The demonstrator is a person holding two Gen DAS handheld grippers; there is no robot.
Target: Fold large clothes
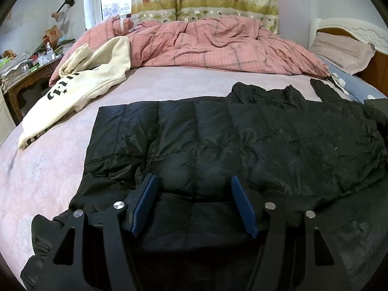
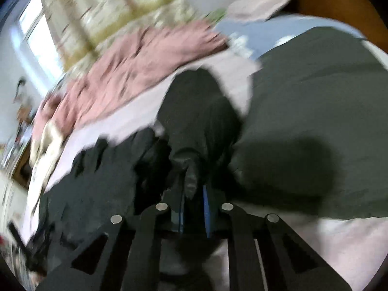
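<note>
My left gripper (image 1: 192,194) hung wide open, holding nothing, over the near edge of the black quilted puffer jacket (image 1: 218,143) spread flat on the pink bedsheet (image 1: 48,169). My right gripper (image 2: 192,194) was nearly closed, pinching a black fabric fold (image 2: 191,179). Bare sheet lay between jacket and cream sweatshirt (image 1: 80,89).

Cream sweatshirt (image 1: 80,84), far left on the bed (image 1: 48,169): dark blackletter print with a small star, seen upside down and partly folded under, not legible as a word; carton (image 1: 53,32) on the cluttered bench (image 1: 21,77) at far left: a red "W"; right wrist view too blurred for any lettering.
</note>
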